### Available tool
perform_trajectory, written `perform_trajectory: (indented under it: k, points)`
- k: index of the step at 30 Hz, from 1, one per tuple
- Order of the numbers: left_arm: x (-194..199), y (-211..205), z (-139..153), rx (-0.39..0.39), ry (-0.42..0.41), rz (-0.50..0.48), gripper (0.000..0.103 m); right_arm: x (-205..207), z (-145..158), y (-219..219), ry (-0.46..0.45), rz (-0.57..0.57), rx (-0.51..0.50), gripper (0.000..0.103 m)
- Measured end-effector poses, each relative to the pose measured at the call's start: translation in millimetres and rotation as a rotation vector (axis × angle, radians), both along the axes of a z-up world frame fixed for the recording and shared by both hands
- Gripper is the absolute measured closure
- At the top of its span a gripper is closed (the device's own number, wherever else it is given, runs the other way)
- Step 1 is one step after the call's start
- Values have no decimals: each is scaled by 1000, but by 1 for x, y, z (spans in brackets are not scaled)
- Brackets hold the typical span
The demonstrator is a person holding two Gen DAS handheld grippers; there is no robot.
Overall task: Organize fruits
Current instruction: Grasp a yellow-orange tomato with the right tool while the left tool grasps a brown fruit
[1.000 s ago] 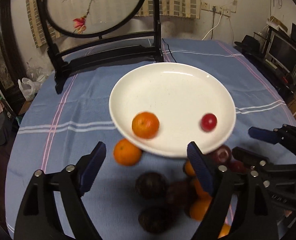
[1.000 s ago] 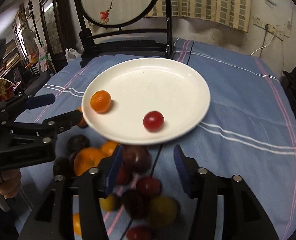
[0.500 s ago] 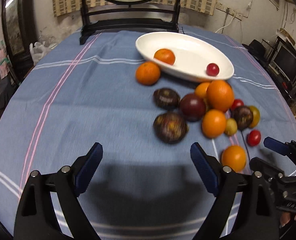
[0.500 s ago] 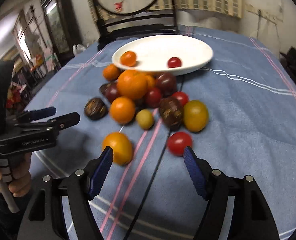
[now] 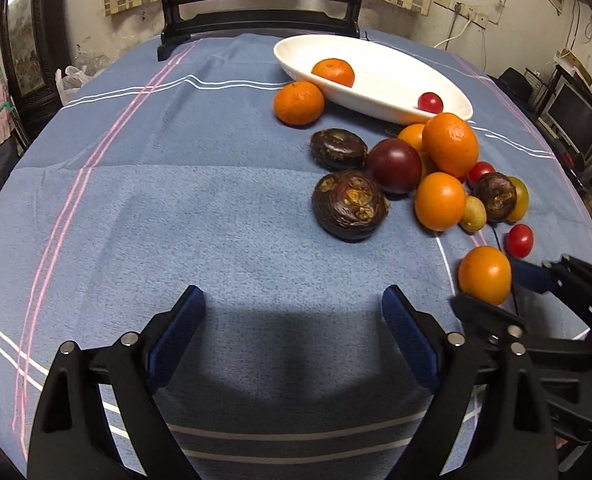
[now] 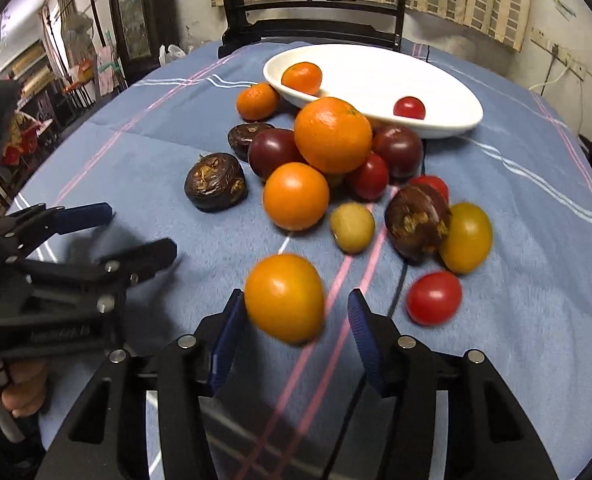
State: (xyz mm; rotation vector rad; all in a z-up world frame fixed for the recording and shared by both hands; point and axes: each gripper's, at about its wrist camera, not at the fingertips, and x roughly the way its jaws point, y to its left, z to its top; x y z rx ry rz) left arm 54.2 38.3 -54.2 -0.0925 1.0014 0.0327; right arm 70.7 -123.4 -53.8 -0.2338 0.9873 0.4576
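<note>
A white plate (image 5: 376, 80) at the far side of the blue cloth holds a mandarin (image 5: 333, 72) and a red cherry tomato (image 5: 430, 103). In front of it lies a pile of oranges, dark purple fruits, wrinkled brown ones and small tomatoes. Nearest me is a lone orange fruit (image 6: 284, 298), on the cloth between the pads of my right gripper (image 6: 296, 300). Those jaws are closing, and a gap still shows on the fruit's right side. My left gripper (image 5: 292, 320) is open over bare cloth, left of the pile, with nothing in it.
A dark wooden screen stand (image 5: 256, 12) rises behind the plate. A red tomato (image 6: 434, 298) and a yellow one (image 6: 466, 238) lie just right of my right gripper. A black cable (image 6: 396, 292) runs under the fruit. A person's hand (image 6: 20, 392) holds the left gripper.
Both grippers have drawn back from the plate and come down toward the cloth. The right gripper has moved onto the nearest orange fruit and its jaws have narrowed around it.
</note>
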Motion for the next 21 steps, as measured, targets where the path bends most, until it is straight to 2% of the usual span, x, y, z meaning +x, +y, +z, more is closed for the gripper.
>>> perform_trajectory:
  k: [1,2,3,14,18,21]
  points:
    - [1,1,-1,-1,5,9,15,1,0,2,-4,4,-2,53]
    - [2,2,-1,-14,10,7,15,2,0,5,-6,9,0,63]
    - [2,3,-1,-18,9,7,15,1,1,6,-14,15,1,67]
    - [20,-17,-1,82,17,-15,15,-6,1,-17,21,40,119,67]
    - [35,-22,-1,103,31,-9,24,-4,0,-23,41,43,166,67]
    - [48,-26,-1,103,47,-21,26,-2,-1,-25,58,52,200,67]
